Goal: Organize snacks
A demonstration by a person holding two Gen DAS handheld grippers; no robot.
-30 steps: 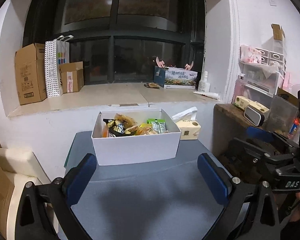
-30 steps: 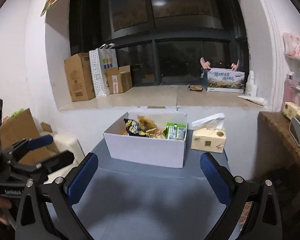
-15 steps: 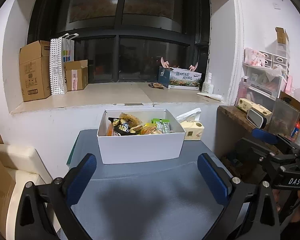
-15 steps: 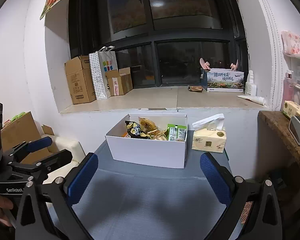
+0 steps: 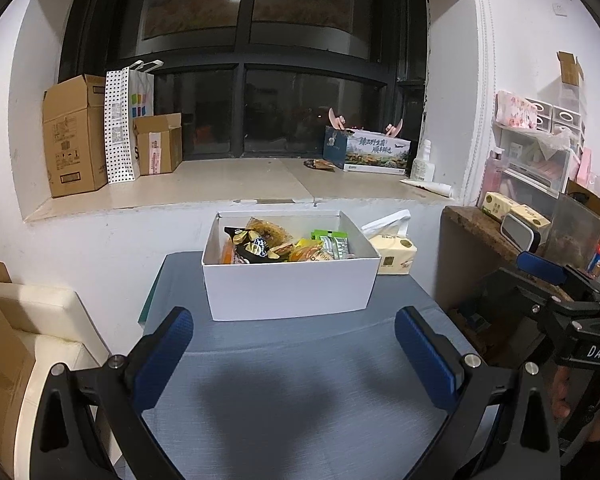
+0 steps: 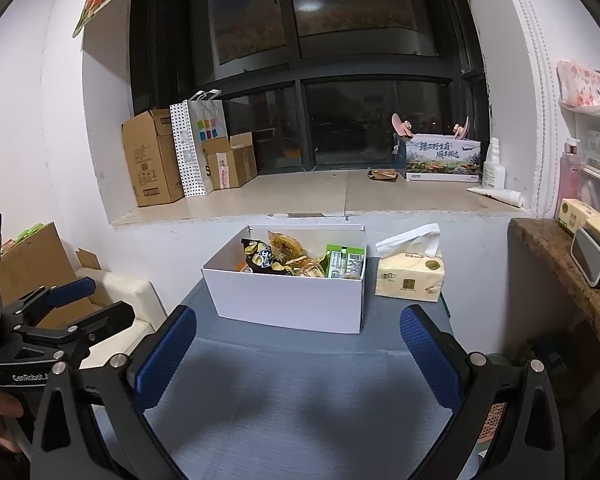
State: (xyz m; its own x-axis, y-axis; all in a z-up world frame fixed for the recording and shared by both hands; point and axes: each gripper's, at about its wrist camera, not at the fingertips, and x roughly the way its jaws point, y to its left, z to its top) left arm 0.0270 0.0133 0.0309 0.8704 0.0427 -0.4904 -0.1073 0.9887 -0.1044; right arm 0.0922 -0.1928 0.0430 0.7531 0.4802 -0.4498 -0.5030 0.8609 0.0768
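A white open box [image 5: 288,288] stands at the far end of a grey-blue table [image 5: 300,380], against the wall. It holds several snack packets [image 5: 276,246], among them a black one, orange ones and green ones. The box also shows in the right wrist view [image 6: 288,302] with the packets [image 6: 300,260] inside. My left gripper [image 5: 296,352] is open and empty, held above the table short of the box. My right gripper [image 6: 300,354] is open and empty, likewise short of the box.
A yellow tissue pack [image 6: 410,278] lies right of the box. A window ledge [image 5: 220,188] behind holds cardboard boxes [image 5: 72,136], a paper bag and a printed carton. A cluttered wooden shelf [image 5: 480,228] stands right. A cream seat [image 5: 40,320] is left.
Both grippers have pulled back and risen slightly, so the box looks a little smaller and lower. Both stay open and empty.
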